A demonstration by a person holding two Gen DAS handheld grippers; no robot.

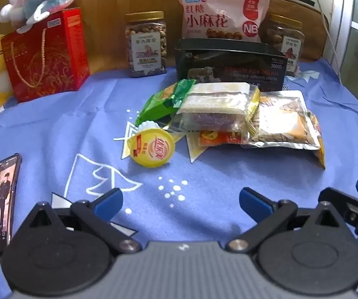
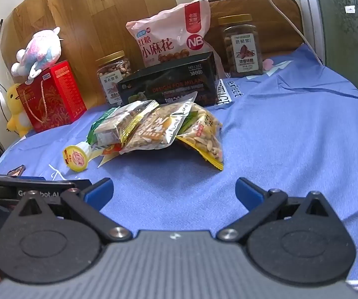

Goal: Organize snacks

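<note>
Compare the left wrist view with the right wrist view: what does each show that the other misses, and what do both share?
Left wrist only: the whole phone lying screen-up on the blue cloth.
Right wrist only: the full label of the right-hand nut jar and the peanut packet.
Both: the snack pile, yellow jelly cup, black box, pink bag, red gift box and plush toys.
</note>
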